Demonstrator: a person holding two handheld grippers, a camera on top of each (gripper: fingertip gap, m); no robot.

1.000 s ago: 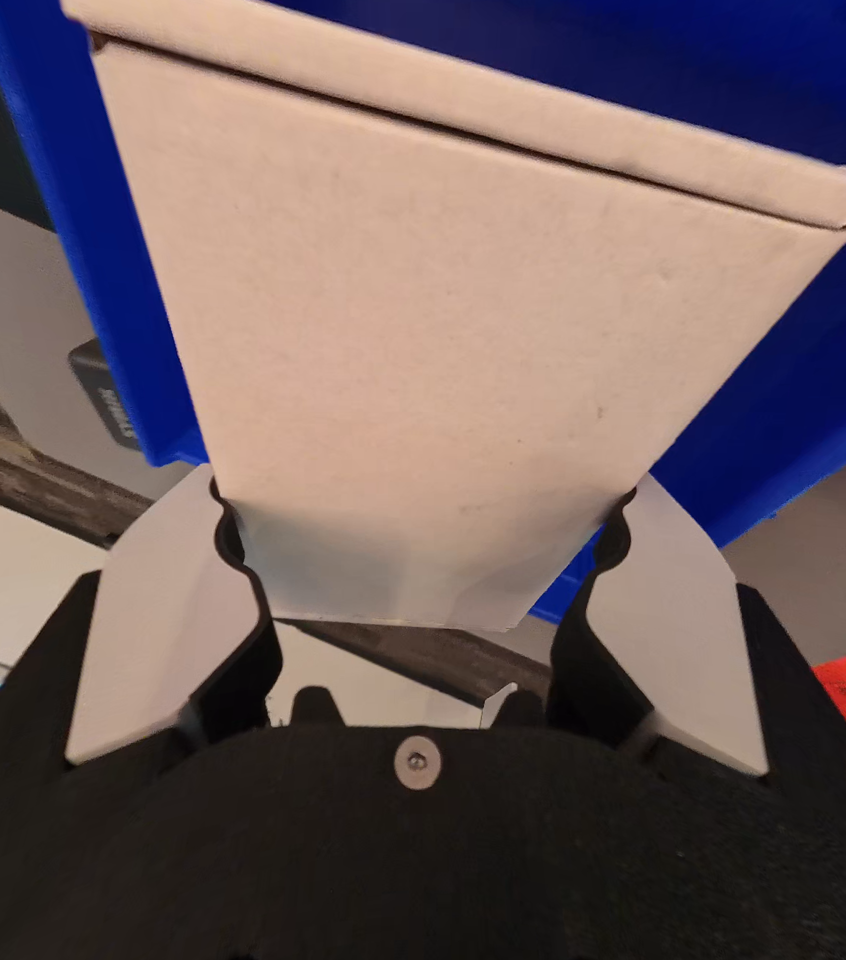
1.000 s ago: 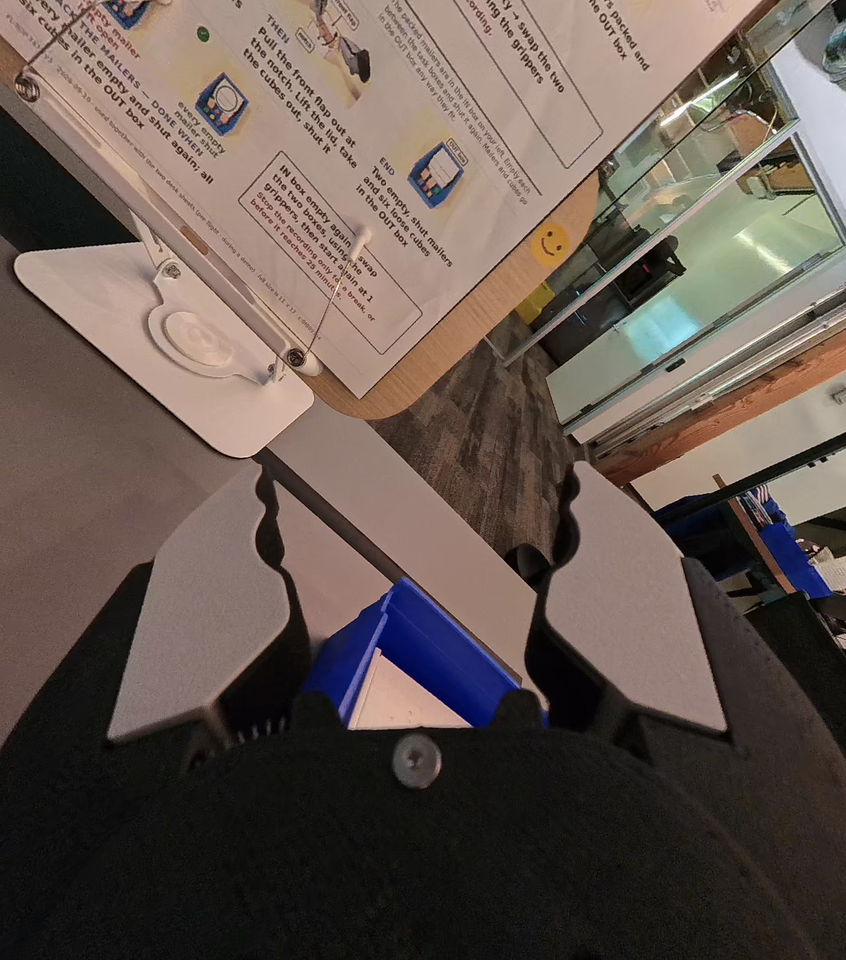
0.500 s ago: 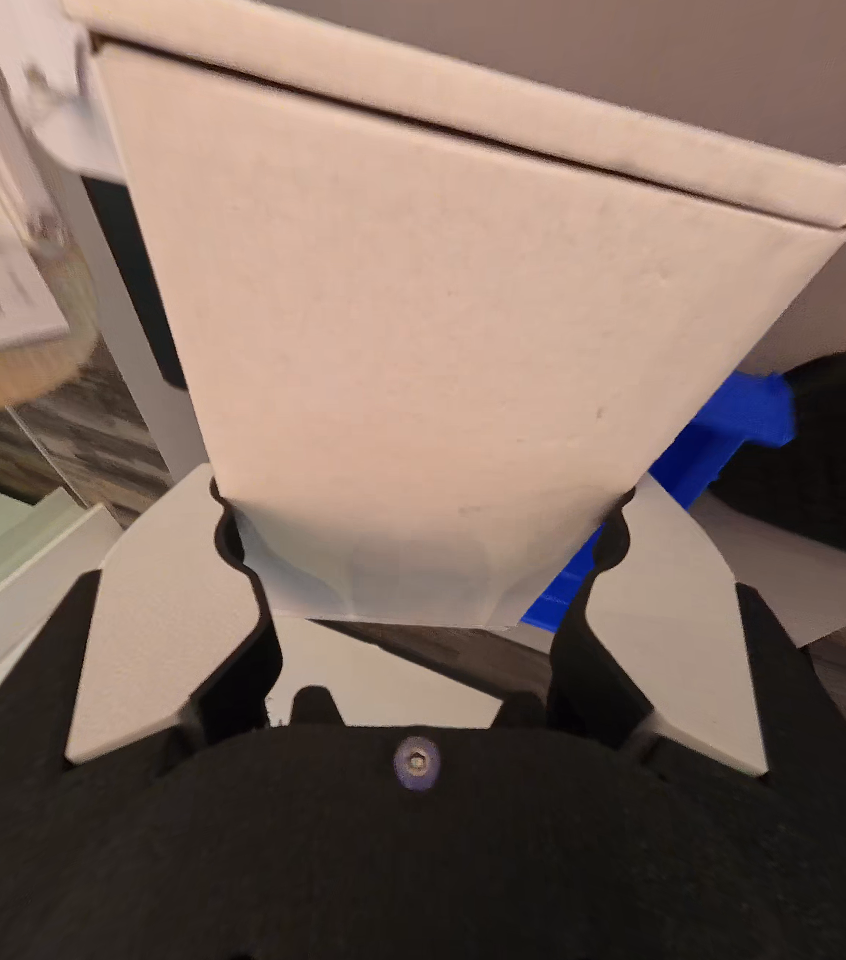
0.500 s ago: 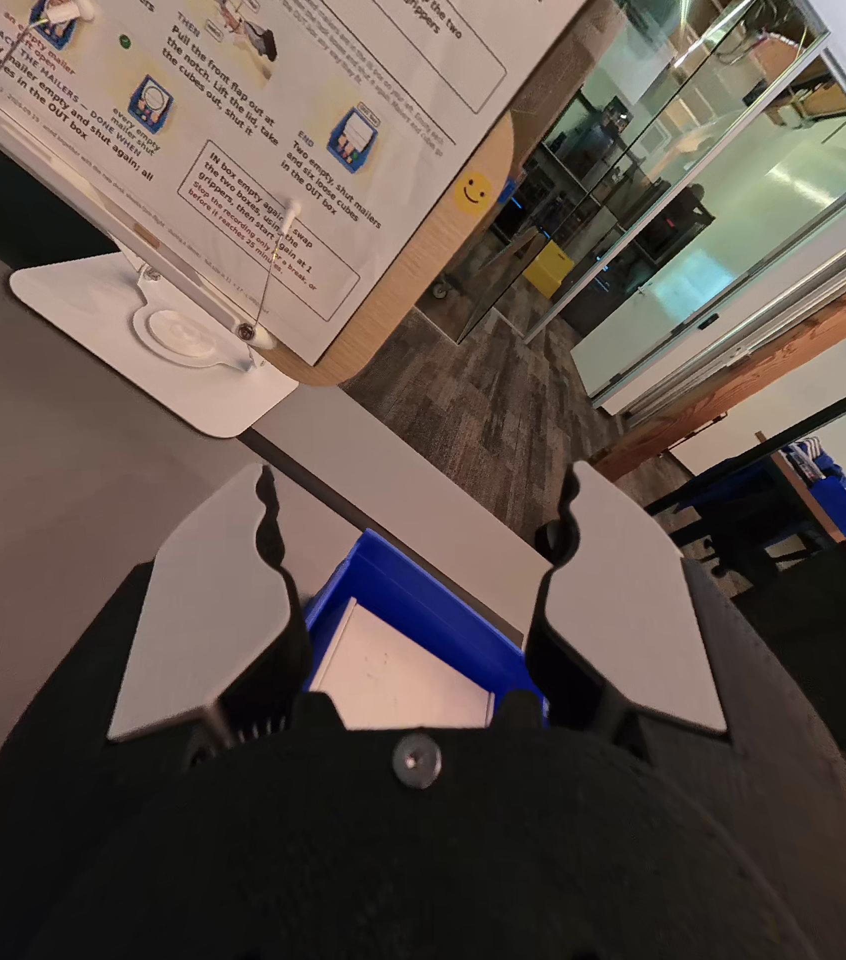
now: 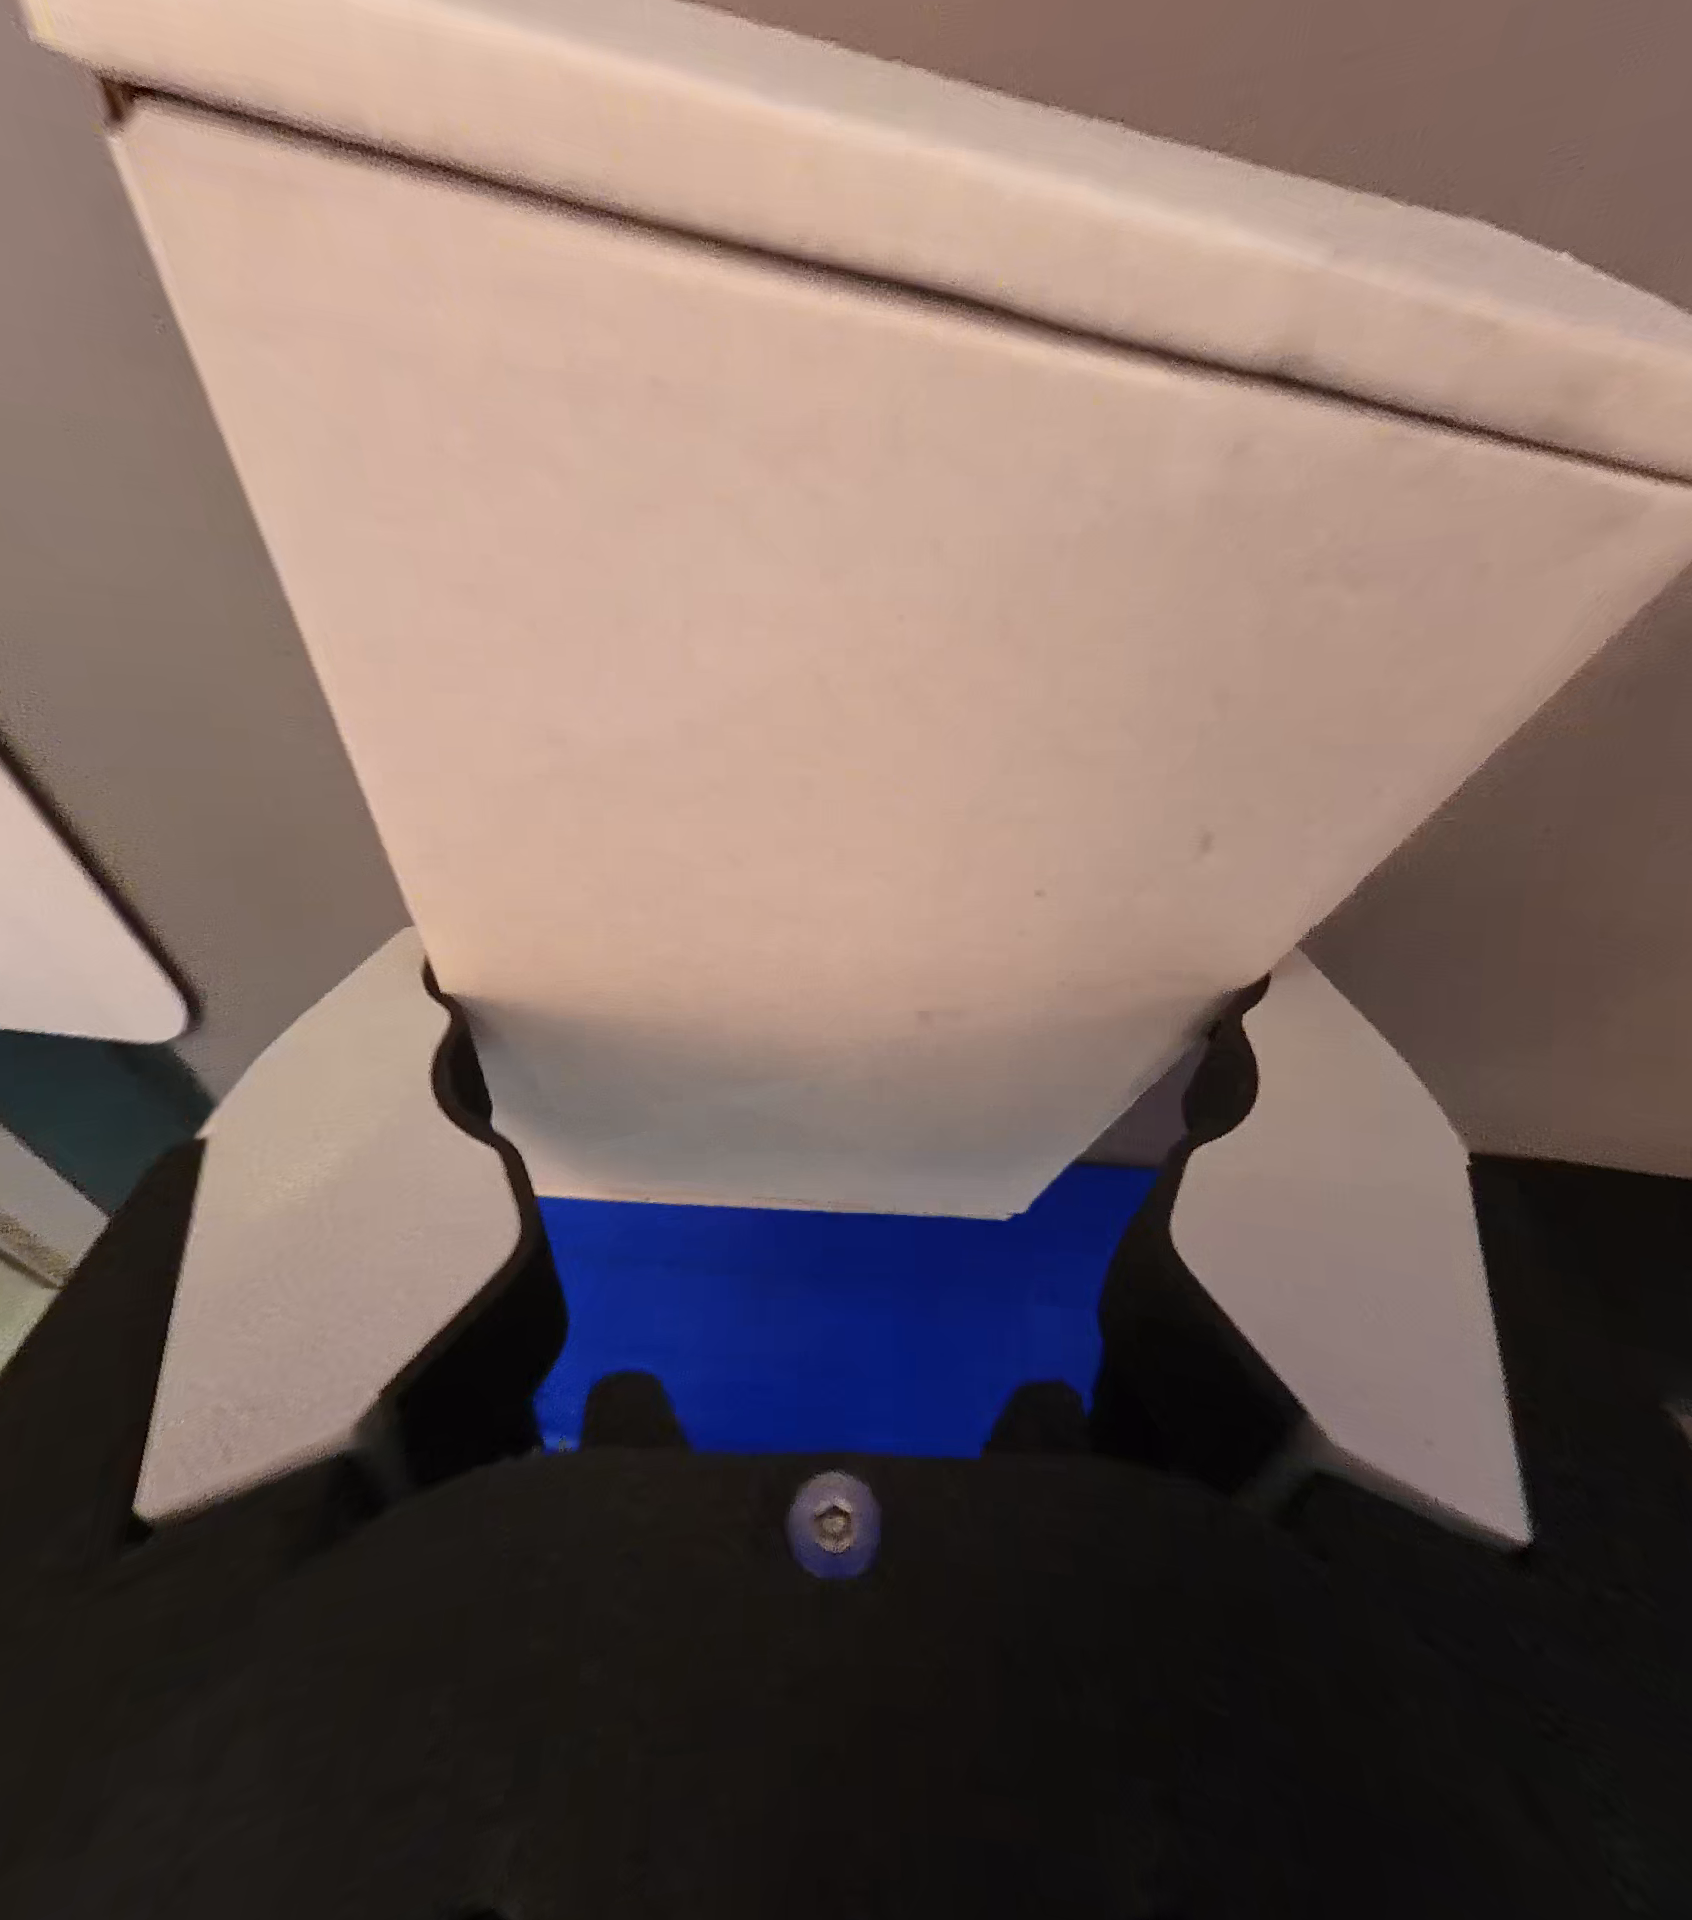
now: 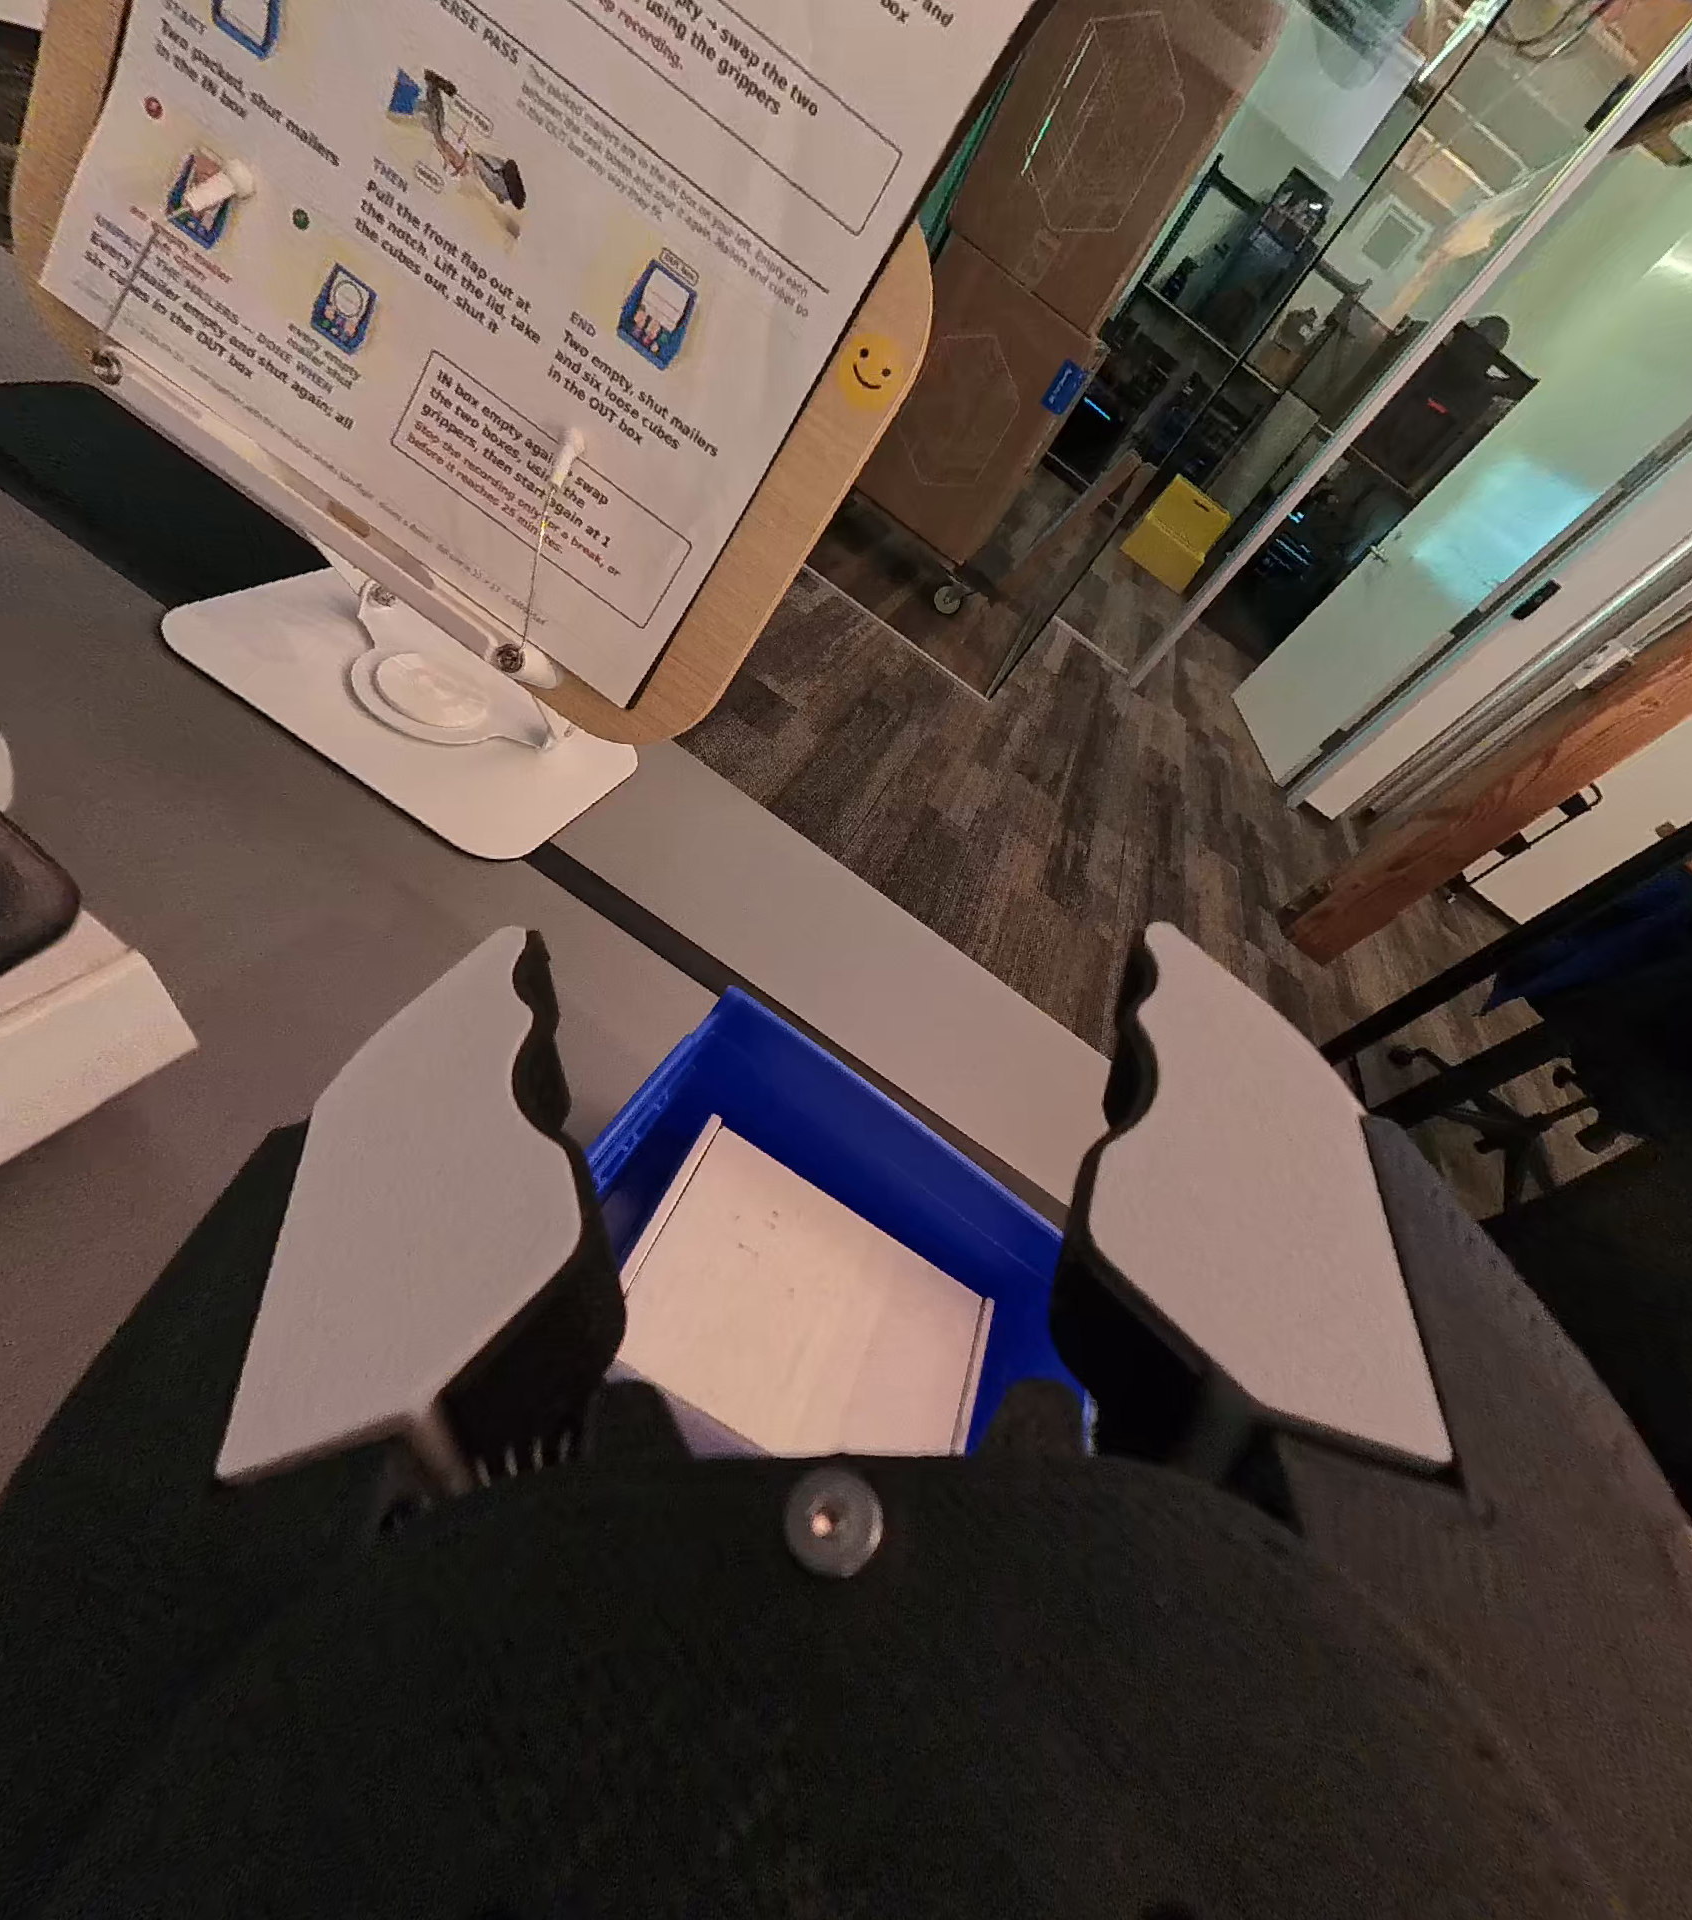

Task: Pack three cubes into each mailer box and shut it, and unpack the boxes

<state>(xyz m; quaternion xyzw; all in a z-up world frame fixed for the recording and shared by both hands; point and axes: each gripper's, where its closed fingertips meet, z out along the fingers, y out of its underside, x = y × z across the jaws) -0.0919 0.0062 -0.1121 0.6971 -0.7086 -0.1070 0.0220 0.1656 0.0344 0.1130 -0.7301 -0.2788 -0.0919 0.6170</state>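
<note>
The table (image 6: pixel 229 914) is the biggest thing I have, grey, running from 9 o'clock toward 3 in the right wrist view, with the instruction board (image 6: pixel 509 312) standing on its white base at 11 o'clock.

Next down is the blue bin (image 6: pixel 821 1081) at 6 o'clock, just under my right gripper (image 6: pixel 831 1049). A white mailer (image 6: pixel 800 1309) lies flat inside it, lid down as far as I can tell. The right gripper hangs wide apart above that bin, gripping nothing.

My left gripper (image 5: pixel 842 1029) is clamped on a second mailer (image 5: pixel 717 582), its near edge pinched between the fingers, the box fanning out toward 12 o'clock with its lid closed. Blue plastic shows at 6 o'clock below it, which I take for a bin; I cannot tell which one. At 9 o'clock in the right view I catch the left rig's camera above a white edge, likely this same box.

I judge the step to be carrying a shut mailer between bin and table. Whether it holds cubes I cannot see. Next I need it set flat on the table, then the right gripper brought to its front flap.
</note>
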